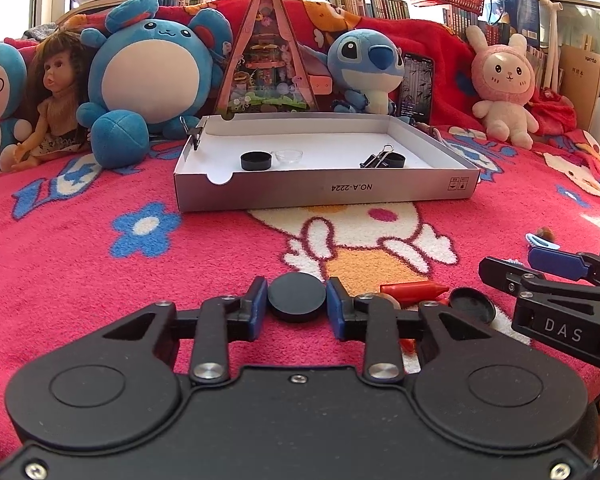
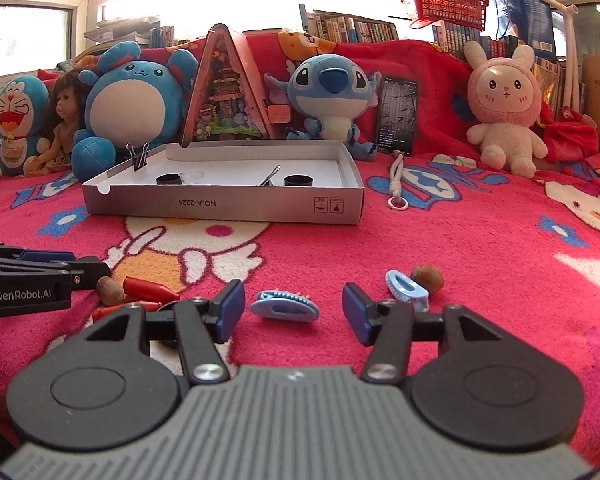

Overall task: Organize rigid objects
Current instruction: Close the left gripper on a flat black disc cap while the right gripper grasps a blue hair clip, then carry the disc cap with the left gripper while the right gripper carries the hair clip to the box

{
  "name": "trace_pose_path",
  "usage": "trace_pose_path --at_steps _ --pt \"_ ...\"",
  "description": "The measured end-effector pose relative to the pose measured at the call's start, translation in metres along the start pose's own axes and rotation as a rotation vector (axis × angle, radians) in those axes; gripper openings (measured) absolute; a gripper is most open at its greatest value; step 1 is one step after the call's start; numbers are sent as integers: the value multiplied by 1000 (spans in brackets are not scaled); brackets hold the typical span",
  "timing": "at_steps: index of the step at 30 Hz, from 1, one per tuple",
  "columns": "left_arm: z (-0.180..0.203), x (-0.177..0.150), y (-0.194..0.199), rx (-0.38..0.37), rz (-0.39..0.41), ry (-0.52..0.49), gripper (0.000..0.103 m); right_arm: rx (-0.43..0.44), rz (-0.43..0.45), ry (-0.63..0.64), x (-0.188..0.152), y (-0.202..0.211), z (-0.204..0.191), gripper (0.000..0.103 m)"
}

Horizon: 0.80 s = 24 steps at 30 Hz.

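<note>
Left wrist view: my left gripper [image 1: 297, 305] grips a black round lid [image 1: 297, 297] between its pads, low centre, above the red blanket [image 1: 100, 280]. Right wrist view: my right gripper [image 2: 293, 314] stands wide around a blue hair clip [image 2: 285, 306], pads apart from it, lower centre. White box [image 2: 220, 205] sits mid-frame.

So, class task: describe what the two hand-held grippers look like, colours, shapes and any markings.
Left hand-held gripper: black body with two round discs, silver screws, black linkage bars, blue pads; its side reads GenRobot.AI. Right hand-held gripper: same build, with a ribbed grey panel on top; its side reads DAS.
</note>
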State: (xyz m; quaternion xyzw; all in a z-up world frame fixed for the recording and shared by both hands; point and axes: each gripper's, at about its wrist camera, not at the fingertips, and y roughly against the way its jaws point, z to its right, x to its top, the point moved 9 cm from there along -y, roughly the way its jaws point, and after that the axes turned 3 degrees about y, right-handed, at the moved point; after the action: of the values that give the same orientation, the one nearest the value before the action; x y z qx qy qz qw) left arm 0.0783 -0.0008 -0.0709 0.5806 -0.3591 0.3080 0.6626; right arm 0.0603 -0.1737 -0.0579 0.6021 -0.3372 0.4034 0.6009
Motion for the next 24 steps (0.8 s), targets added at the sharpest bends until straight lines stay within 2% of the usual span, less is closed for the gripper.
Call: trace_pose_path --at_steps 3,5,7,10,11,13,24 --pt "1 1 2 -5 -3 -6 30 -75 8 -14 -2 -3 1 71" --pt "2 2 4 -5 0 -6 30 -79 5 -43 -2 -4 1 71" --pt "2 3 6 -5 5 -3 30 -47 0 -77 -3 -5 0 69" --pt "2 6 8 -4 14 -1 30 -21 5 -75 -1 -3 -4 41" --pt "2 7 9 -5 15 0 30 -17 5 -79 0 -3 -4 35" --pt "2 10 10 -6 17 2 30 0 2 -95 2 -3 -3 31" --pt "0 26 11 -4 41 19 30 2 46 -82 22 -3 10 30"
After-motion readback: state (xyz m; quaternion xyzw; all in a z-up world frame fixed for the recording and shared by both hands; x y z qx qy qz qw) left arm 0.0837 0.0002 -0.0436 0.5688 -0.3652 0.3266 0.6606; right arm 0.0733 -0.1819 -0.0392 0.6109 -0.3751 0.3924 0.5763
